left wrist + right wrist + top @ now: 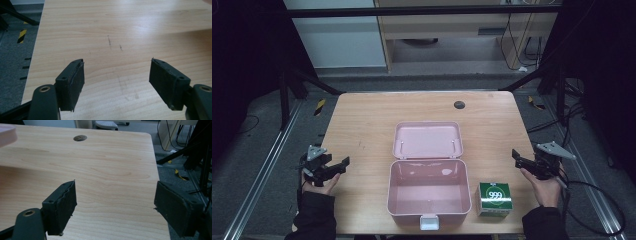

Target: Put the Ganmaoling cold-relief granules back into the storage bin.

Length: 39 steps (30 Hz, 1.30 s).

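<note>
1. From the high view we see a pink plastic case (428, 192) lying open near the front middle of the wooden table (362, 120). Its tray sits nearer us, and its lid (427, 140) is folded flat back toward the far edge.
2. The case's long axis runs left to right across the table. A white latch (429, 221) at the front rim points toward the person.
3. A green box marked 999 (494, 198) sits just right of the tray, near it but apart, its printed top facing up.
4. We see the left gripper (343, 164) held by the left hand (319, 185) over the table's left edge, well apart from the case. In the left gripper view its jaws stand wide over bare wood.
5. The right gripper (517, 158) is held by the right hand (544, 189) at the table's right edge. In the right gripper view its jaws also gape wide with nothing between them.
6. A dark cable hole (80, 138) lies near the far edge.
</note>
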Available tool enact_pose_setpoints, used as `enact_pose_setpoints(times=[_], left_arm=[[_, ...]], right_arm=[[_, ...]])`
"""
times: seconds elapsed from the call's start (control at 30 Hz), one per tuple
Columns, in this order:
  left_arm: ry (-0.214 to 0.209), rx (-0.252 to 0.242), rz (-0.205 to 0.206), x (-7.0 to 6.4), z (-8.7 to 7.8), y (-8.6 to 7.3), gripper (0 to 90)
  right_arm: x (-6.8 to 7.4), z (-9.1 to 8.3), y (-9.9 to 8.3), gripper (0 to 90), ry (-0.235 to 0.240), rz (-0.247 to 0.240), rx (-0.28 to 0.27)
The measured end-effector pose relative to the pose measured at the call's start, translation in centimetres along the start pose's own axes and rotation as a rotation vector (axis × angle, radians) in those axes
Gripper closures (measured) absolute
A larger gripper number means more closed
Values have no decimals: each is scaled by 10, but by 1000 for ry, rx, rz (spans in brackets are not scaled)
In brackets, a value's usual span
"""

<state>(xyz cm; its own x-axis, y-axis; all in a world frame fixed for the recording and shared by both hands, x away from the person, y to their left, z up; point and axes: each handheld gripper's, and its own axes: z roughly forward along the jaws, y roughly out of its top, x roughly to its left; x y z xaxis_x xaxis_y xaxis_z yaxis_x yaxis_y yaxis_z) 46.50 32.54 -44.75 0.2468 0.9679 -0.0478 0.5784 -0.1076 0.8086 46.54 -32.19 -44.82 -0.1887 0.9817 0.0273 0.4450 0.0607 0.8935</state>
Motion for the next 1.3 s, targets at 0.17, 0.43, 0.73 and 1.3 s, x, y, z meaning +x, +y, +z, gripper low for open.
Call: enact_pose_setpoints(times=[0.17,0.43,0.73,1.3], left_arm=[[-3,13,4,3,-5,-7,269],[-4,19,14,2,-2,-8,260],[-8,52,43,1,2,-8,265],[-14,82,56,1,8,-9,264]], right_arm=[[2,-13,12,176,29,-6,-24],[10,-28,45,175,87,-120,-51],[19,-41,70,169,126,-233,15],[41,-57,94,145,246,-443,99]])
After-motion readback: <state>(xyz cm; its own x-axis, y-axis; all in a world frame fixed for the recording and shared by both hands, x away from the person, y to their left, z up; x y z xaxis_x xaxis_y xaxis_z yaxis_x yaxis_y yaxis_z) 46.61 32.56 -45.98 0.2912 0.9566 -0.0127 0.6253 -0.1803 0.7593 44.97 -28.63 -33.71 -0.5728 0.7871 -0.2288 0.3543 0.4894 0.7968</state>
